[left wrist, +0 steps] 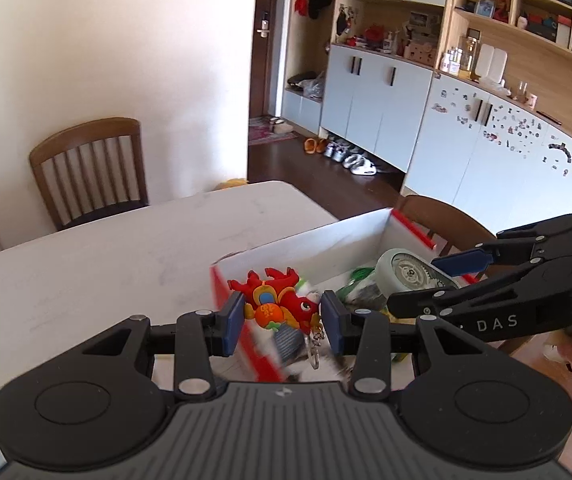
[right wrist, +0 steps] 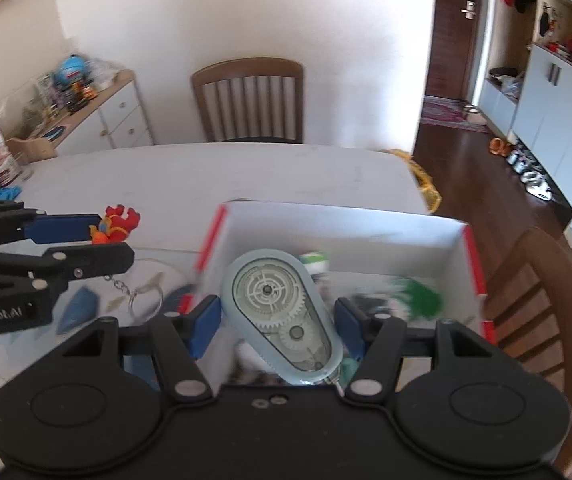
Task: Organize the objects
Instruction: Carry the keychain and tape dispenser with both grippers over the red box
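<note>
My left gripper (left wrist: 283,318) is shut on a red cartoon keychain (left wrist: 281,304), whose metal ring (left wrist: 313,350) dangles below the pads. It hovers over the near left corner of a white cardboard box with red edges (left wrist: 306,240). My right gripper (right wrist: 277,324) is shut on a pale green correction tape dispenser (right wrist: 281,312) with visible gears, held above the box (right wrist: 346,224). A green item (right wrist: 422,296) and other blurred things lie inside the box. The right wrist view shows the left gripper (right wrist: 113,240) at the left, carrying the keychain (right wrist: 119,224).
The box rests on a white marble table (right wrist: 205,176). Blue leaf-shaped pieces (right wrist: 79,308) lie on the table left of the box. One wooden chair (right wrist: 249,100) stands at the far side, another (right wrist: 534,292) at the right. A cluttered sideboard (right wrist: 85,112) lines the left wall.
</note>
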